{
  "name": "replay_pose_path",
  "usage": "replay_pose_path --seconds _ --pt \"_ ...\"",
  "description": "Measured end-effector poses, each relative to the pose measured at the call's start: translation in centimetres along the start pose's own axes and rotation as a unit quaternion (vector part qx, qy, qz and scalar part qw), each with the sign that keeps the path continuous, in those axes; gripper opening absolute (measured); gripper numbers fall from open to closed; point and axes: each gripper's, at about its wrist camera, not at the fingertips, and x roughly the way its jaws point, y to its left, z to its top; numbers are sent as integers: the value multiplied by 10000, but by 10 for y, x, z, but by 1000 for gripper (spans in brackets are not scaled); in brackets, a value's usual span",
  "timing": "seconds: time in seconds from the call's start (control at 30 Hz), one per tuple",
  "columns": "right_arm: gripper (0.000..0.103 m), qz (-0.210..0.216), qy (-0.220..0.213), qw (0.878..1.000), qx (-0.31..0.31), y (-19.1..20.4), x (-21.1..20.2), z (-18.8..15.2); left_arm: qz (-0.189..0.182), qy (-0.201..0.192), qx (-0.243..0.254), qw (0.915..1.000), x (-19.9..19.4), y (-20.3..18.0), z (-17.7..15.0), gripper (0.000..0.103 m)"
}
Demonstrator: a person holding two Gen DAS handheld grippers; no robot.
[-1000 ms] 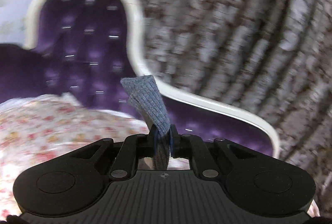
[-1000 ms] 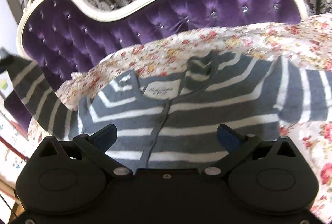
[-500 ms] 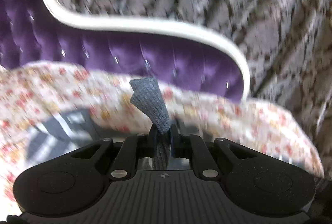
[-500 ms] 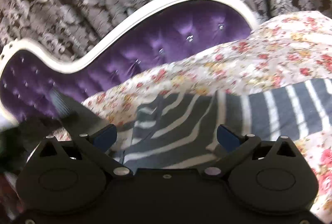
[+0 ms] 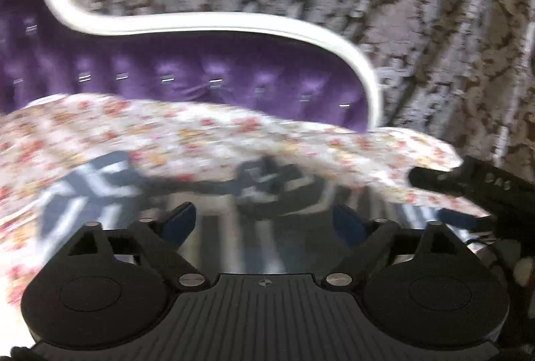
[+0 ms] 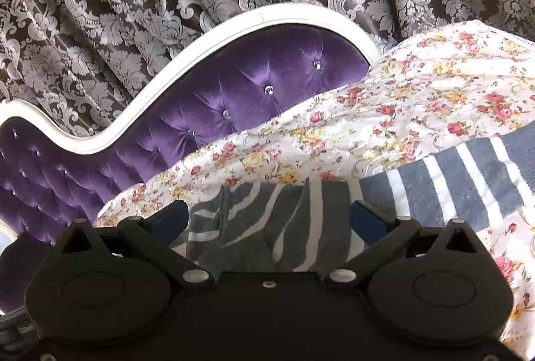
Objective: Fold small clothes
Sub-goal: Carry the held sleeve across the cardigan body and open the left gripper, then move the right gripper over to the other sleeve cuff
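Surface: floral sheet [image 6: 418, 100] over purple sofa [image 6: 254, 86].
Sweater [image 6: 287, 220]: striped, flat, 6 o'clock.
Left gripper [image 5: 264, 222]: jaws opening, empty.
Right gripper [image 6: 267, 220]: jaws wide apart, empty.

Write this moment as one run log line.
left gripper: opening, nothing held | right gripper: open | striped sweater: on floral sheet

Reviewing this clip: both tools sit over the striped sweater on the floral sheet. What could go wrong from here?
1. The left tool is opening with nothing pinched between its pads, so the fold it just laid on the grey-and-white striped knit sweater may spring back.
2. The sweater's body looks rumpled; further folds could come out crooked.
3. The right tool sits close beside the left one; they could collide.
4. The soft white floral bedsheet could get pinched along with the knit.
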Motion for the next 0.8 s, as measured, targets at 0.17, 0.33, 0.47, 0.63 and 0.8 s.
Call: replay_pose_path --seconds 0.17,0.33,0.47,0.63,0.8 --pt "102 53 188 9995 -243 12 9 -10 864 408 -16 9954 -16 38 -32 96" --pt "102 28 534 9974 -477 21 24 -25 1337 741 91 9882 -25 57 -63 96" --pt "102 58 763 9949 -656 27 31 -36 1371 1077 -51 9847 -23 69 -82 96" --pt "102 -7 887 9916 -946 34 40 -49 1282 926 -25 9874 -26 72 -91 97" --pt "102 -82 1143 9871 -1116 37 55 -64 1299 723 -78 9889 -28 72 -98 102"
